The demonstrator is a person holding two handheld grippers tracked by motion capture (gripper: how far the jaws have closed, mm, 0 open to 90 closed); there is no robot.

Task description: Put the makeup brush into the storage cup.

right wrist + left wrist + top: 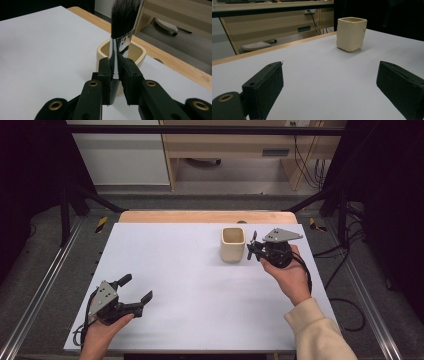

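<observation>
**Inspector:** State the right gripper (251, 246).

**Assistant:** Jaws clamped on a brush (124, 30). The right gripper view shows the pads pressed on the black handle just below the shiny metal collar, with the dark bristles standing upward and slightly blurred. The brush is clear of the table, held upright in the grip.

**Inspector:** Position relative to the cup (233, 244)?

**Assistant:** In the high view the right gripper sits just beside the cup, on its right side, near the far edge of the white table (190, 280). In the right gripper view (117, 82) the cream cup (135, 53) stands directly behind the clamped handle, its mouth open and facing up.

**Inspector:** Left gripper (136, 289)?

**Assistant:** Jaws spread wide, nothing between them. It lies low at the near left corner of the table, held in the left hand (102, 332), well apart from the cup. The left gripper view (329, 82) shows bare table between the two black pads, and the cup (351, 33) standing upright farther off.

**Inspector:** Anything inside the cup?

**Assistant:** Cannot tell; the interior is not visible deep enough.
</observation>
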